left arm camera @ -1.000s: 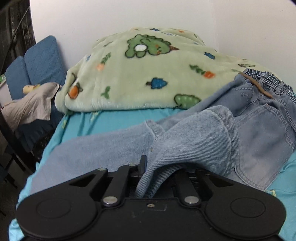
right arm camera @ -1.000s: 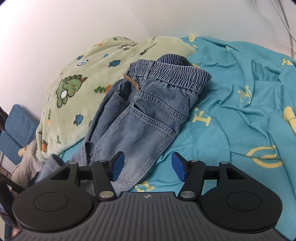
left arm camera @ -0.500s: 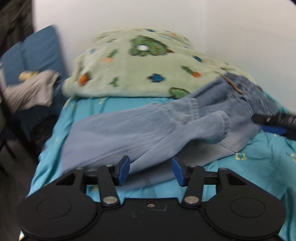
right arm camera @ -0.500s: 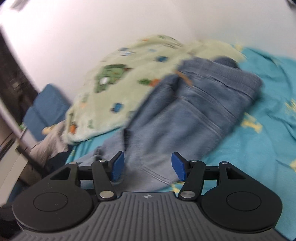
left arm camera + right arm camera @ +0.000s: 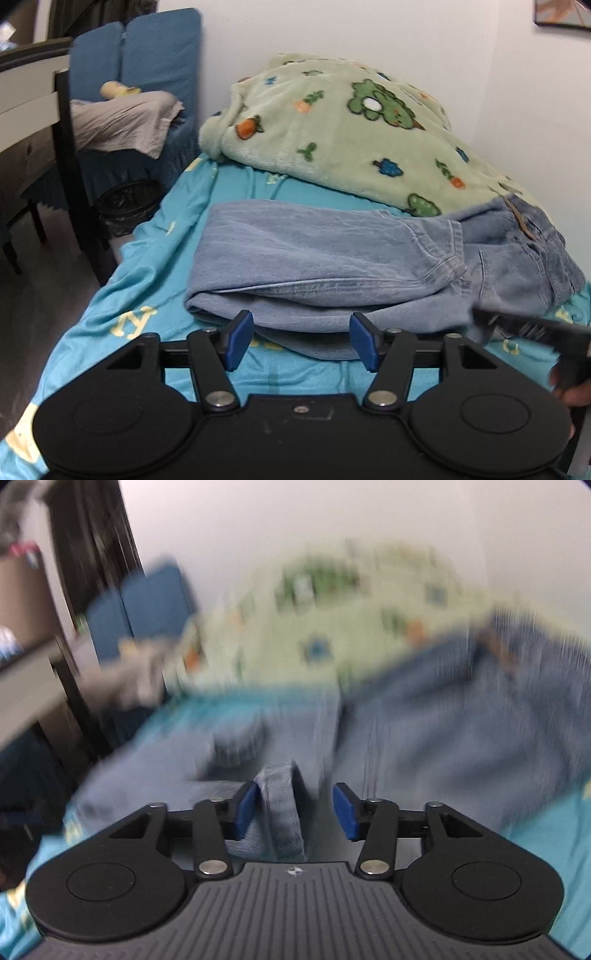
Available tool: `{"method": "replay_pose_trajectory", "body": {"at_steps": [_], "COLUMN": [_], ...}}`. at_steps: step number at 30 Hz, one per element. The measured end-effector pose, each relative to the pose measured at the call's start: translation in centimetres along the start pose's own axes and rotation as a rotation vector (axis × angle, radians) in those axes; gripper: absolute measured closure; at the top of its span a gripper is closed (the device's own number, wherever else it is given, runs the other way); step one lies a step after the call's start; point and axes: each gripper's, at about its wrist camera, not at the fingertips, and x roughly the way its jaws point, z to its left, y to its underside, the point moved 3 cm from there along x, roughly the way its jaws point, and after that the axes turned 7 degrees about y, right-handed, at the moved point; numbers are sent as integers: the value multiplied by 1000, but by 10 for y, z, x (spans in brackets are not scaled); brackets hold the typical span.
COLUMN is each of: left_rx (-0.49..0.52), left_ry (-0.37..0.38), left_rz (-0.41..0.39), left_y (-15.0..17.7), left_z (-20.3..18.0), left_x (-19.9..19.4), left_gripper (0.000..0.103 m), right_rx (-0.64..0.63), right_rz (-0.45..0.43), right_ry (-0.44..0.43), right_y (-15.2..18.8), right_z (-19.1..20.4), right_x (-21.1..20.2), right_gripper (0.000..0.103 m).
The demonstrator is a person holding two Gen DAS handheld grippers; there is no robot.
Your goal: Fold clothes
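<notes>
Released, jeans (image 5: pixel 317 258) lie folded; right gripper (image 5: pixel 293 808) closing around denim.

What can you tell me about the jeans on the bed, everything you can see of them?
The jeans are light blue, faded denim with an elastic gathered waistband and a back pocket. They lie folded on the turquoise sheet, legs doubled over each other, waist against the green fleece blanket. The left claw stands open just short of their near edge. A fold of denim sits between the pads of the right claw, whose jaws have just been closing.
</notes>
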Motion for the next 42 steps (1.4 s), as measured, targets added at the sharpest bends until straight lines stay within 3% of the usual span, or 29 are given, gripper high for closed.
{"method": "replay_pose_trajectory", "body": {"at_steps": [2,4,9,12,16,19,21,24,28,31,36,40,42], "left_rx": [20,1,-44,-33,-63,-113,-97,-89,-121,-154,-175,-194,-206], "left_ry": [-1,8,34,44,55,108,102,118,145,168,183,178,174], "left_rz": [-1,3,-24,-57,-56,-48,-28,-25,-42,-39,-65,-86,-86], "left_y": [-1,-1,-12,-18,-19,-14,-11,-9,-8,-8,-11,-14,-14], "left_z": [-2,-1,5,7,16,23,24,28,37,44,50,57,62], "left_x": [0,0,-9,-12,-10,-9,-7,-10,-15,-17,-28,-36,-36], "left_gripper": [48,48,48,47,47,47,47,47,47,47,47,47,47], "right_rx": [-26,-25,88,165,158,181,191,219,164,119,67,46,88], "right_rz": [86,89,-62,-106,-37,-14,-1,51,50,11,-121,-152,-123], "right_ry": [14,14,-45,-96,-134,-104,-70,-54,-39,-27,-32,58,121], "right_y": [13,16,-14,-35,-56,-66,-70,-69,-71,-81,-107,-106,-91], "right_z": [0,-1,-7,-6,13,22,27,31,50,66,96,93,75], "right_x": [16,17,-19,-27,3,39,60,78,75,57,2,-19,-18], "right_gripper": [59,59,58,52,49,47,47,59,86,97,98,98,98]}}
